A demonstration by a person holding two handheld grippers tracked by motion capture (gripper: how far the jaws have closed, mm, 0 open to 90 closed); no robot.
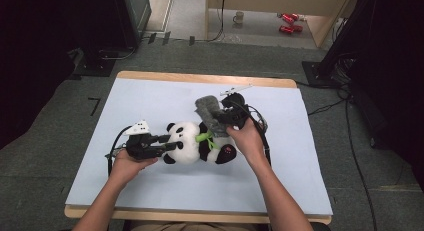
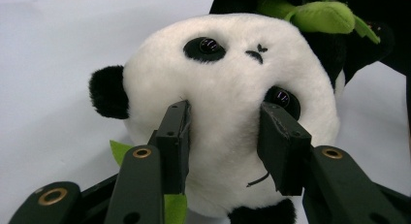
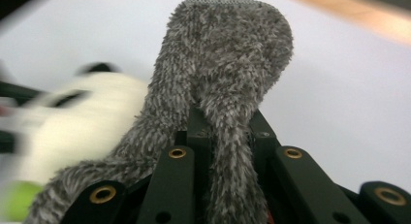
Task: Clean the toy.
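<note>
Both of my grippers are clamped on soft things. My left gripper [image 1: 167, 142] has its jaws pressed into the plush panda [image 1: 196, 142], squeezing the white head from either side, as my left gripper view shows with the fur bulging between the pads. My right gripper [image 1: 223, 117] is pinched tight on a fold of the grey fuzzy cloth [image 1: 209, 111], which stands up just above the panda's body, a little right of centre in the high view.

The panda lies on its side in the middle of the pale blue table cover [image 1: 150, 96], head toward the left of the frame, a green leaf [image 1: 204, 137] at its neck.

I judge the main risk to be slippage. The head is round and springy, so my left jaws could squeeze off it if I pull. The cloth [image 3: 228, 78] is held by a narrow pinch, so a tug could drag it free. The right gripper view is blurred at the lower left, so a fast swing there could knock the toy or catch the leaf.
</note>
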